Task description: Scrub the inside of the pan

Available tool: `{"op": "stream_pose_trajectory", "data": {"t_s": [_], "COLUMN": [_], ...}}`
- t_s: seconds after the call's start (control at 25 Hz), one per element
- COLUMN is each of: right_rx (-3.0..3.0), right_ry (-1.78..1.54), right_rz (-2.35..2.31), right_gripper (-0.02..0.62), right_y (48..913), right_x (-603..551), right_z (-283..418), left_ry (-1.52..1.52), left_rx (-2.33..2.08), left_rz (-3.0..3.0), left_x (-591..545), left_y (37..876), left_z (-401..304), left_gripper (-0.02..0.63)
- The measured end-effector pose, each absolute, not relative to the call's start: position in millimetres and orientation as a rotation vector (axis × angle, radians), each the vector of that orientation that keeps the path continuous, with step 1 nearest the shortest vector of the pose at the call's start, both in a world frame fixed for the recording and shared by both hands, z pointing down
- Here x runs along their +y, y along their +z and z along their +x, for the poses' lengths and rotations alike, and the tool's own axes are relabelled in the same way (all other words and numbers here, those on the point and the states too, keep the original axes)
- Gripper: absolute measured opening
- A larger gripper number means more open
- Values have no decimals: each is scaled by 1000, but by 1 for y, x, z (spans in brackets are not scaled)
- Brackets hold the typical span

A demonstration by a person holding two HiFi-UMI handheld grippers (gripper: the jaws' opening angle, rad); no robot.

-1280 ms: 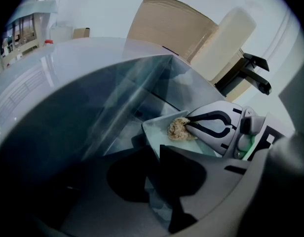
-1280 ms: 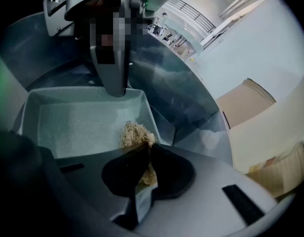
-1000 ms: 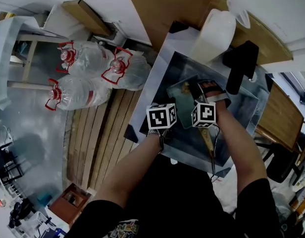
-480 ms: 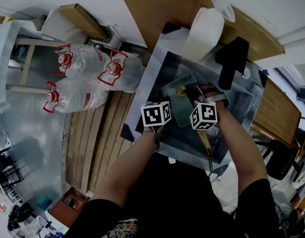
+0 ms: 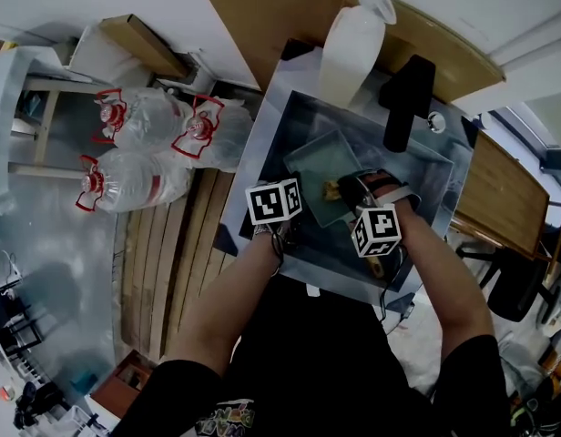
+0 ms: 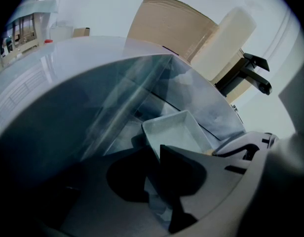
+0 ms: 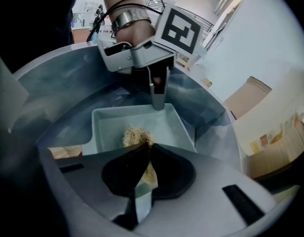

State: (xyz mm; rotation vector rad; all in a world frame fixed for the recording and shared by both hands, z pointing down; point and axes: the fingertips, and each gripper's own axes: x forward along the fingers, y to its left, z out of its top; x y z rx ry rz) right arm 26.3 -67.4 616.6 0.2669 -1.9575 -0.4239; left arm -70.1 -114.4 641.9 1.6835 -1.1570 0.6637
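From the head view, the pale rectangular metal pan [image 5: 317,162] lies inside the stainless steel sink [image 5: 262,144], below the black tap [image 5: 403,98] and the white plastic jug [image 5: 351,44]. My left gripper [image 5: 288,215] meets the pan's near-left edge. My right gripper [image 5: 346,189] reaches in from the right with a tan fibrous scrubbing pad [image 5: 331,189].

In the left gripper view, my left gripper's jaws are pinched on the pan's rim near a corner, and the pan tilts away towards the sink's back wall.

In the right gripper view, my right gripper's jaws are clamped on the scrubbing pad, whose free end rests on the pan's floor. Across the pan, the left gripper's tip touches the far rim.
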Motion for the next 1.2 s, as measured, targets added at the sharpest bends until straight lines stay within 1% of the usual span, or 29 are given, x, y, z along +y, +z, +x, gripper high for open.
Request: {"op": "stream_pose_trajectory", "data": {"t_s": [0.52,1.2], "right_rx": [-1905,-1830], "right_ry": [-418,-219], "right_rz": [107,-51], "right_gripper": [28,28], "right_y": [607,593], "right_x": [11,83], "right_z": [41,71], "left_ry": [666,665], "left_rx": [-1159,-1157], "left_rz": [1685,1685], "left_x": [-114,-114], "left_y": [642,643], "left_z": [-70,-69], "left_gripper": [71,72]}}
